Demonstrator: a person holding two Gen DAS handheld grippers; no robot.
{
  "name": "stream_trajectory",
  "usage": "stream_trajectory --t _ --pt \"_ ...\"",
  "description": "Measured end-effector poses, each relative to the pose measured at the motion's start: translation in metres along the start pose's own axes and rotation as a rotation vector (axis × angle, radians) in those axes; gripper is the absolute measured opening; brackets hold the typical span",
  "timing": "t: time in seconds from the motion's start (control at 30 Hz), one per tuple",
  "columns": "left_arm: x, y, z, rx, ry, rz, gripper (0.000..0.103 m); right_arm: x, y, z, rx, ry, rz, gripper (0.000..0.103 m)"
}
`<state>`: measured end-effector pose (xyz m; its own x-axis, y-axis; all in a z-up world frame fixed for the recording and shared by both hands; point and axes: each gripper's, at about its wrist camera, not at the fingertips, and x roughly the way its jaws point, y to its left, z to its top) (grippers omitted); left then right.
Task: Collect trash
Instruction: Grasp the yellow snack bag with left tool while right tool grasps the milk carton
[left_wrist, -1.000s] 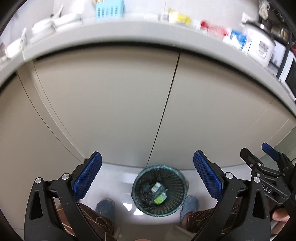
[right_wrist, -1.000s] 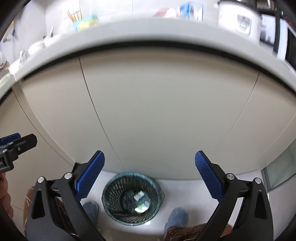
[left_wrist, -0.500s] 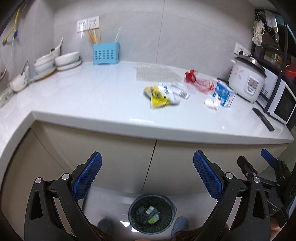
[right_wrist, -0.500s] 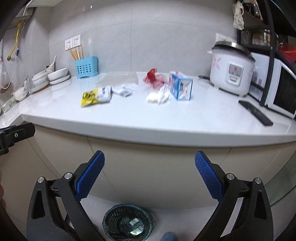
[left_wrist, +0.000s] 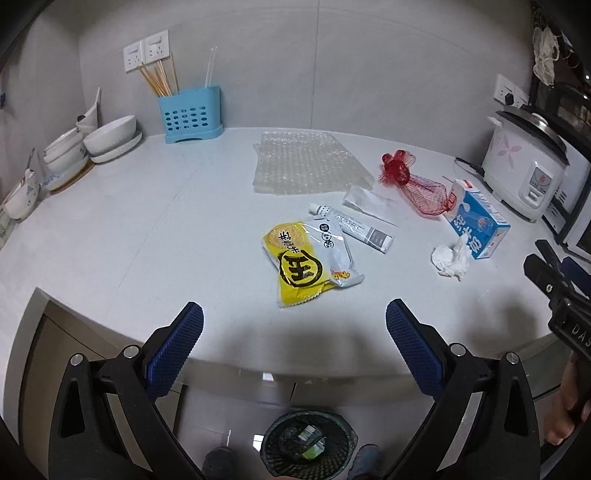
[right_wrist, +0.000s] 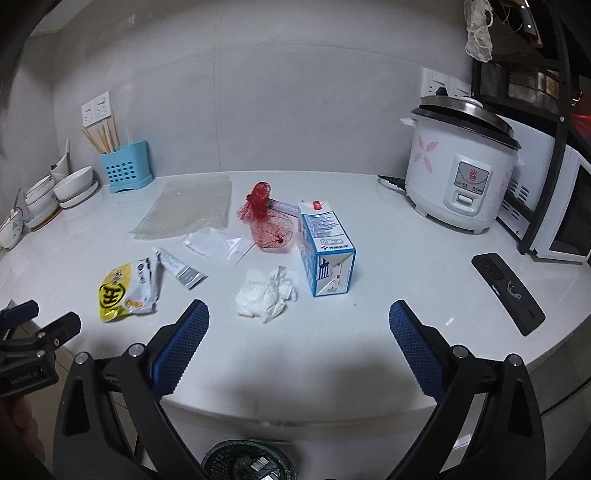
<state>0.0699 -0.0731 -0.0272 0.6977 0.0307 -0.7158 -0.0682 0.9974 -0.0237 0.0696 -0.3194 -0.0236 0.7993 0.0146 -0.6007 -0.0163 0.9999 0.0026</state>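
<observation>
So we've got the big white stone countertop (left_wrist: 147, 229) filling most of both views, with the white flower-print rice cooker (right_wrist: 461, 166) parked at the far right near the wall. Our left gripper (left_wrist: 293, 347) and right gripper (right_wrist: 297, 345) both hang over the front edge with their blue-padded fingers spread wide, nothing between them.

Trash is scattered mid-counter: a clear sheet of bubble wrap (left_wrist: 306, 166) toward the back, then the blue-and-white milk carton (right_wrist: 327, 247) lying on its side, with the red mesh net bag (right_wrist: 267, 221) just behind it. The yellow-and-white snack wrapper (left_wrist: 306, 262) sits closest to our left gripper, touching a grey-white squeezed tube (left_wrist: 354, 229). A crumpled white tissue (right_wrist: 267, 293) lies just beside the carton.

Down on the floor below the counter edge we can see the dark green mesh waste basket (left_wrist: 273, 443) with a few scraps inside.
</observation>
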Motion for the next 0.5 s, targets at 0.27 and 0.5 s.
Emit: stream_trajectory --t 0.27,0.5 --pt "0.073 -0.008 0.034 -0.025 0.07 0.023 0.097 0.079 -0.016 0.034 0.018 0.103 -0.036 0.094" --pt "0.108 -0.019 0.044 -0.018 0.114 0.032 0.097 0.118 -0.018 0.045 0.016 0.145 -0.062 0.094"
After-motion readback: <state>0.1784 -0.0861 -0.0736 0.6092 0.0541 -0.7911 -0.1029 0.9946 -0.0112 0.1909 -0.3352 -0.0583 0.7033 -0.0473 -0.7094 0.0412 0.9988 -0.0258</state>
